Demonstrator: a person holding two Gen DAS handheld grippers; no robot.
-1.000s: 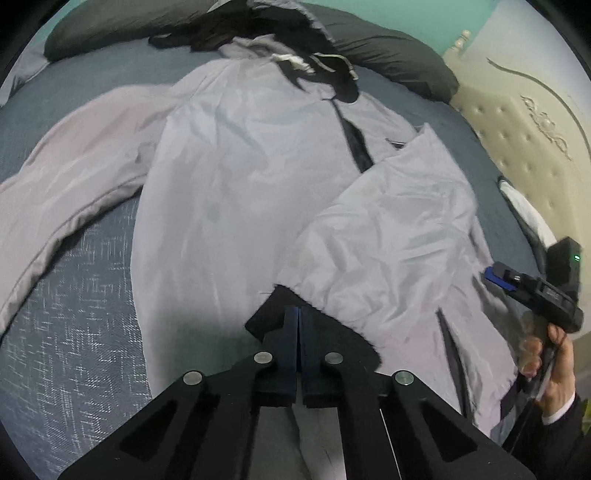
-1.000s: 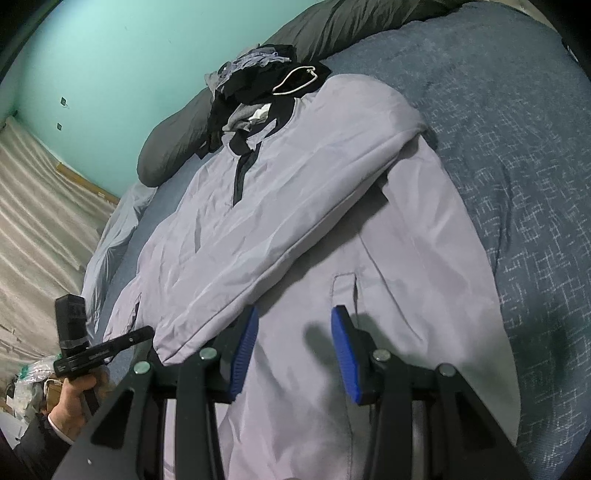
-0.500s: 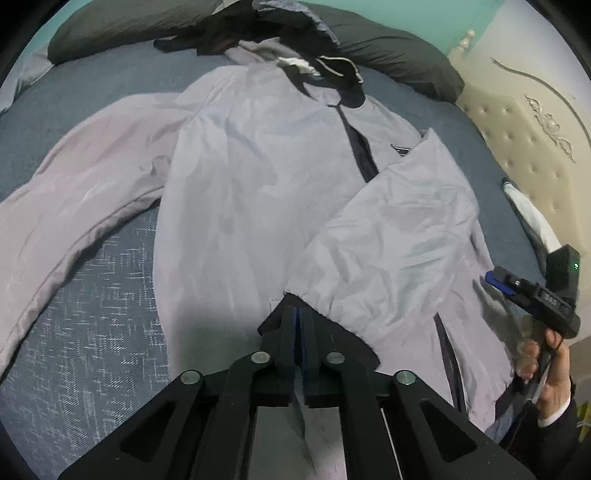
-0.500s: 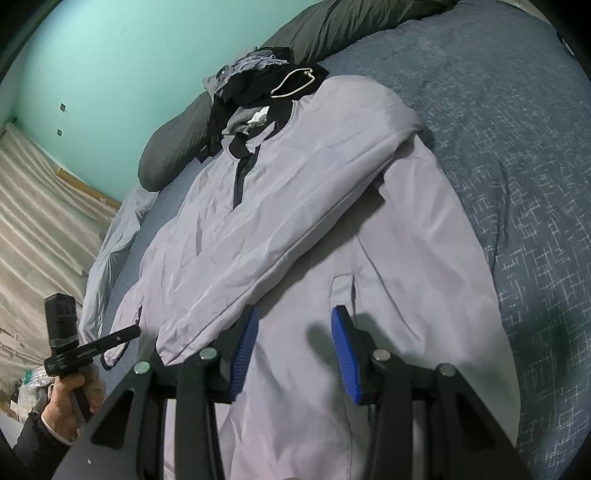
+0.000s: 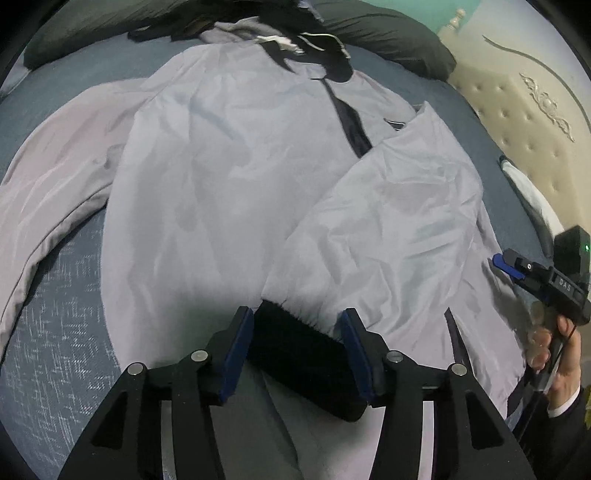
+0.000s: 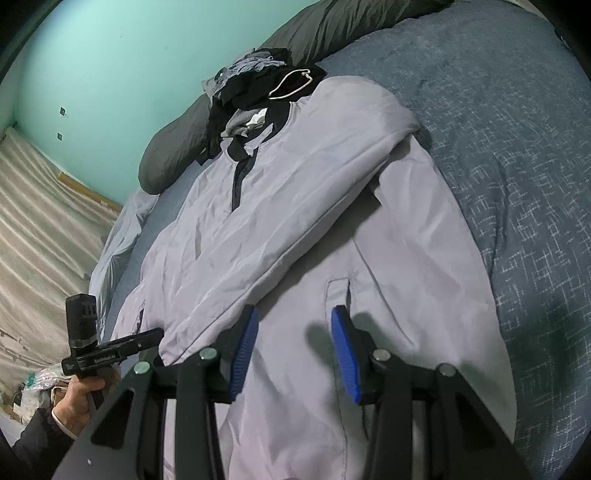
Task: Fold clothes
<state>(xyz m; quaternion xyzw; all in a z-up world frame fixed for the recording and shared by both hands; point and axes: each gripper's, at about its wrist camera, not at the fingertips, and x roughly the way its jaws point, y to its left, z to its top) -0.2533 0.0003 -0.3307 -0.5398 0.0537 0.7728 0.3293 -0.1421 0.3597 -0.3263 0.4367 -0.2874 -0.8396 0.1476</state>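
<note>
Left gripper [image 5: 297,345] up close, jaws have just been opening and now stand apart, with the black knit cuff [image 5: 301,354] lying between the pads, not pinched, so the sleeve looks released. Right gripper [image 6: 293,349] has its jaws apart over the lower front of the jacket [image 6: 388,295], nothing between them. The grey jacket lies spread front-up on the blue bedspread [image 6: 517,166], centre of the bed, collar toward the pillows. One sleeve [image 5: 391,221] is folded diagonally across the body; the other sleeve [image 5: 55,177] is still stretched out sideways onto the bedspread. Risk, as I judge it: slippery thin fabric, so pulling the left gripper away could snag the cuff on a pad and drag the folded sleeve back off; the fold sits skewed, so later folds could come out crooked; moving the outstretched sleeve may tug the body and wrinkle it. Further back, a pile of dark clothes [image 6: 255,85] is heaped at the collar, touching it, and could get caught in a fold. Behind that, a dark pillow [image 5: 388,33]. Count: one jacket, two sleeves, one fold done, two grippers, one clothes pile, number of pillows unclear.
</note>
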